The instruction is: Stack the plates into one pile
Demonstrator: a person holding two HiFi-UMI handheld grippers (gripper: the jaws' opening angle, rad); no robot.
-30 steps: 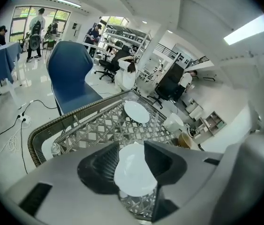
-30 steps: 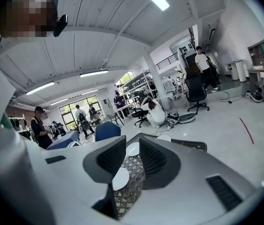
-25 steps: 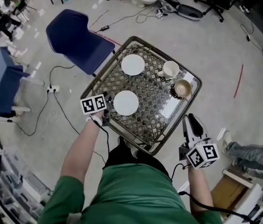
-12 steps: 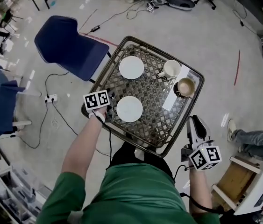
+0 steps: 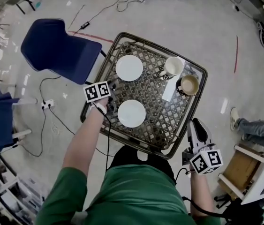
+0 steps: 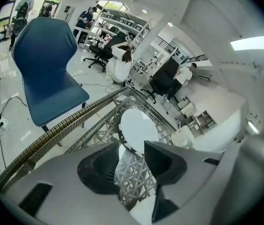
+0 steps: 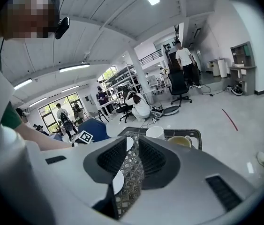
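Currently I have two white plates lying apart on the lattice table (image 5: 157,122). The far plate (image 5: 129,67) sits by the table's far-left corner. The near plate (image 5: 131,113) lies toward the near edge, closer to the near-left corner. My left gripper (image 5: 109,108) hangs over the left edge, just beside the near plate. In the left gripper view its jaws stand apart with only lattice in the gap, a sliver of the near plate low between them and the far plate ahead beyond the tips, so it grips nothing. My right gripper (image 5: 197,125) is off the table's near-right corner, well apart from both plates. Its jaws are partly open as well, and through them I see lattice, nothing held. A white cup (image 5: 173,65) stands along the far edge and a tan-lined cup (image 5: 189,84) by the far-right corner, with a white rectangular sheet (image 5: 169,89) lying just inward of them. A blue chair (image 5: 56,48) stands on the floor off the left edge.
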